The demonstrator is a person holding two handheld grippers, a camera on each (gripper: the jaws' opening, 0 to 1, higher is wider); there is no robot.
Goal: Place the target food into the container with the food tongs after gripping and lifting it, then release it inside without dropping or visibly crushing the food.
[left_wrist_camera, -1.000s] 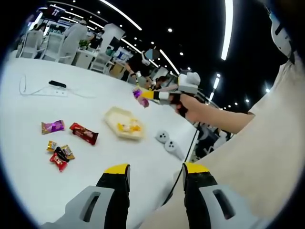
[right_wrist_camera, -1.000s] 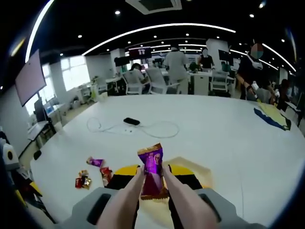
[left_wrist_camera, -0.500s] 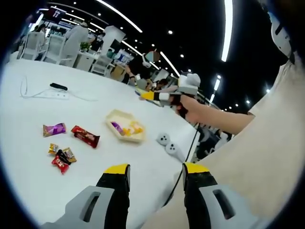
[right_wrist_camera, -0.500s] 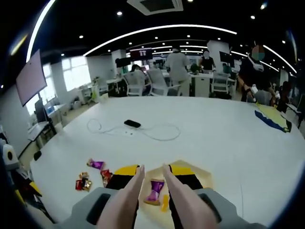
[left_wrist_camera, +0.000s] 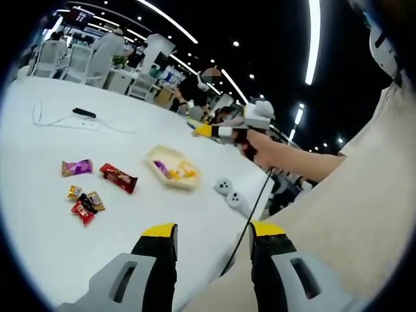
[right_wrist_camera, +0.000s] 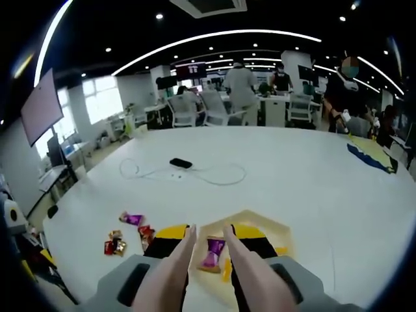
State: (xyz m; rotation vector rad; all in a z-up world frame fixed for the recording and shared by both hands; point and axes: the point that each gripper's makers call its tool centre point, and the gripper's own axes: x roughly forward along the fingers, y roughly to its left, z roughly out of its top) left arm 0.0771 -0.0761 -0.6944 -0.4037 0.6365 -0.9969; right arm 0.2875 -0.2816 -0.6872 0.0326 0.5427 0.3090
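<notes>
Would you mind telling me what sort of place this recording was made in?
Most likely an open-plan office or lab: rows of desks with office chairs behind the large white table, a wall screen, and long strip lights on a dark ceiling.

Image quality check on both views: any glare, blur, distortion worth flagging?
Left gripper view: heavy fisheye bending, ceiling light strips curve into arcs; the white table is bright, near blown out, yet the snack wrappers stay readable. Right gripper view: same curvature, the tongs close to the lens look soft, and the purple candy in the tray reads clearly enough.
</notes>
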